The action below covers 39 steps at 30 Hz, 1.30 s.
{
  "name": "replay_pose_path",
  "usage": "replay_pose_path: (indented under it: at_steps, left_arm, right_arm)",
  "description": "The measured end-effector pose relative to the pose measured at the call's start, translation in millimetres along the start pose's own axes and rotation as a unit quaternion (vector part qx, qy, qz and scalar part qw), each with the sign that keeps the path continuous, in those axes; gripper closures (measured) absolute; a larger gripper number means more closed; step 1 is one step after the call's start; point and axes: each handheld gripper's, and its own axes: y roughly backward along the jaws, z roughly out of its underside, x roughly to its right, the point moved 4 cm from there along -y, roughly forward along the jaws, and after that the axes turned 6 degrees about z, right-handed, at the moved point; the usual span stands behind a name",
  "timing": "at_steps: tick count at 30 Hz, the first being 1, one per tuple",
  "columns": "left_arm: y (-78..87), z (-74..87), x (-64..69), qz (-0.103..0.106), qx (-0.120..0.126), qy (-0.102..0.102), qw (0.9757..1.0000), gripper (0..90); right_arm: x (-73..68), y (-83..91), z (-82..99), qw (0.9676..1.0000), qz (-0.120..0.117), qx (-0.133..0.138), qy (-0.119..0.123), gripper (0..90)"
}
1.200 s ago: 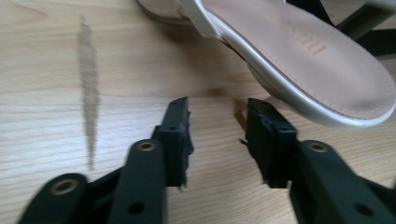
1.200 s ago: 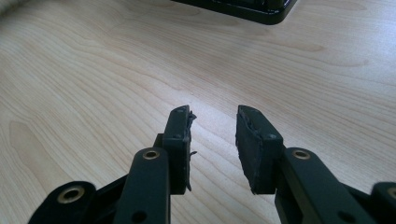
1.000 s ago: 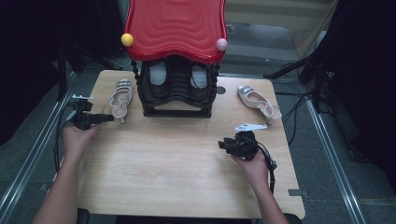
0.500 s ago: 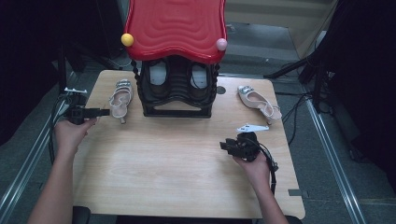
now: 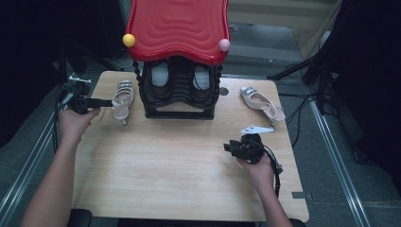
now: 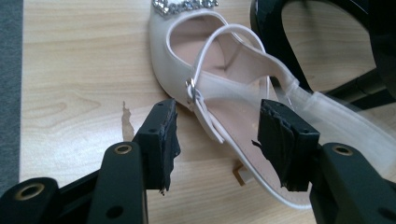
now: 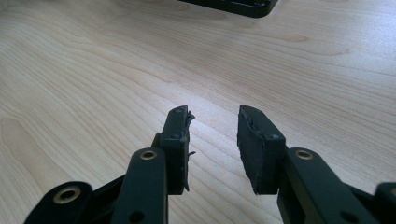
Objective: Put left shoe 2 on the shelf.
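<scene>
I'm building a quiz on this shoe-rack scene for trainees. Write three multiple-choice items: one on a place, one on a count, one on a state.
1. Where does the sandal near the left hand-held gripper lie?
A. On the table, left of the black rack
B. On top of the red roof
C. On the floor

2. How many light sandals lie on the table outside the rack?
A. One
B. Two
C. Four

3. How do the right hand-held gripper's jaws stand?
A. Closed on a sandal
B. Closed on a cable
C. Apart, with nothing between them

Answers:
1. A: the high view shows it on the wood beside the black rack, under the red roof.
2. B: the other sandal lies to the rack's right.
3. C: the right gripper view shows bare wood between the pads.
</scene>
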Motion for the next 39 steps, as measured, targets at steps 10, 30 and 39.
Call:
replay_pose_path:
  at_steps: [10,30,39]
  left_arm:
    - [-6.7,-17.4,0.9,-0.015,-0.001,0.007,0.9999,49.3]
    - [-42.4,-30.9,12.8,-0.05,-0.013,0.005,0.9986,48.5]
    - [-51.5,-22.9,-0.8,-0.065,-0.026,0.02,0.9973,48.5]
  right_arm:
    - [0.0,-1.4,0.5,1.0,0.0,-0.005,-0.002,65.4]
    - [-2.1,-6.0,-0.7,0.9999,-0.005,-0.009,0.001,65.4]
    - [-4.2,-9.5,-4.4,0.9999,-0.012,-0.01,0.005,65.3]
